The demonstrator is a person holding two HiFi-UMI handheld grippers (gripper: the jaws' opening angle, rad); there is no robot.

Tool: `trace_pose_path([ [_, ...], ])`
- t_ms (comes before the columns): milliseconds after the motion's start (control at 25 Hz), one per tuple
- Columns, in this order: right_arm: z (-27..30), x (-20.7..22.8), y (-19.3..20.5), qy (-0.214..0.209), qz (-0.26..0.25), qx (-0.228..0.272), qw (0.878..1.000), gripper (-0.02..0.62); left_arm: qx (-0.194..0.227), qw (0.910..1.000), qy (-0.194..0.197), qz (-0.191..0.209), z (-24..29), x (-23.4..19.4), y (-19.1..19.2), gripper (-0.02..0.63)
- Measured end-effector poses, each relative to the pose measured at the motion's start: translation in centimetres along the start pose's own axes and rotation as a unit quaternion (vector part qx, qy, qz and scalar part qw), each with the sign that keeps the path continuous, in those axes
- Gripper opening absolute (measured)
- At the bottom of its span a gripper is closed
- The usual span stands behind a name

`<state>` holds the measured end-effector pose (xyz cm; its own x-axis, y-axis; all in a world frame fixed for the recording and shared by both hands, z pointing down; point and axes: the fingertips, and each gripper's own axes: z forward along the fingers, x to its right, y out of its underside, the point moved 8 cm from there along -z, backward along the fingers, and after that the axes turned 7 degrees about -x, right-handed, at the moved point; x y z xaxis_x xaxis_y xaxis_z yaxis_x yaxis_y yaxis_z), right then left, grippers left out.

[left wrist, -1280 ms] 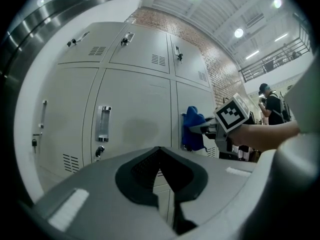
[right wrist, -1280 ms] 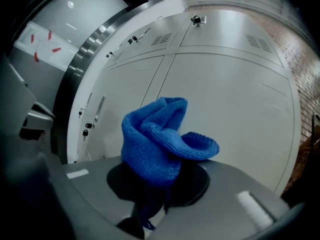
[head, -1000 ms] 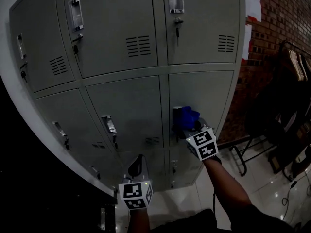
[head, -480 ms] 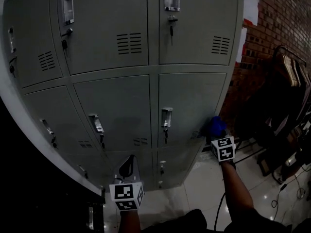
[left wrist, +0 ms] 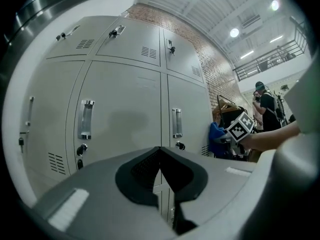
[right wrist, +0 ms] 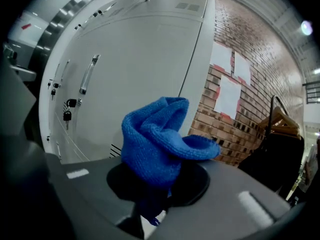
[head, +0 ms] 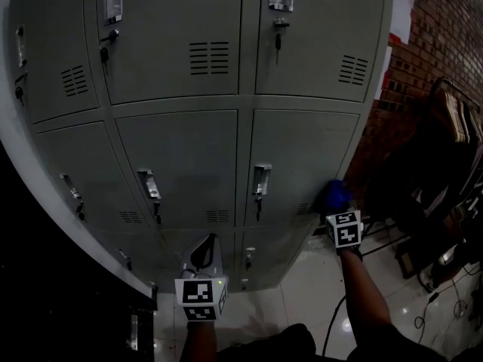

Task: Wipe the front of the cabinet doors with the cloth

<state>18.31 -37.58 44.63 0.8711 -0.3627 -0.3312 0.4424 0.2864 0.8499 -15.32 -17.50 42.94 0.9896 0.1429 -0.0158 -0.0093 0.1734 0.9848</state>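
Since a second ago the cloth (head: 334, 194) has slid rightward off the handle (head: 260, 181) of the cabinet's middle-row right door (head: 302, 149) and now sits at that door's lower right corner, close to the cabinet's right edge. Taking the grey cabinet (head: 181, 157) as the landmark, nearly the whole door face lies to the left of the cloth. Any next pass would, I judge, have to run back leftward across it, along the door's width, with the handle standing in the path. The right forearm (head: 364, 292) reaches forward and up from the lower right, so this hand is much the nearer to that door. The right tool (head: 336, 208) is clenched on the blue cloth, which bunches up out of its jaws toward the cabinet; whether it touches the metal I cannot tell. The left tool (head: 202, 256) hangs low before the cabinet's bottom row, left of that door, closed tight on nothing.
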Motion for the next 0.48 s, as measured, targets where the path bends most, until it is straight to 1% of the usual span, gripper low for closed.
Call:
trace_pose_path([
  [200, 0.0, -2.1, -1.3, -0.043, -0.007, 0.007, 0.999, 0.077, 0.002, 0.9999, -0.014, -0.009, 0.1, -0.4, -0.2, 0.014],
  [400, 0.1, -6.2, -3.1, -0.073, -0.017, 0.029, 0.997, 0.077, 0.017, 0.9997, -0.014, -0.008, 0.6, 0.5, -0.4, 0.014],
  [480, 0.0, -7.9, -3.6, -0.087, -0.021, 0.035, 0.995, 0.078, 0.016, 0.9997, -0.012, -0.011, 0.7, 0.7, -0.3, 0.014],
])
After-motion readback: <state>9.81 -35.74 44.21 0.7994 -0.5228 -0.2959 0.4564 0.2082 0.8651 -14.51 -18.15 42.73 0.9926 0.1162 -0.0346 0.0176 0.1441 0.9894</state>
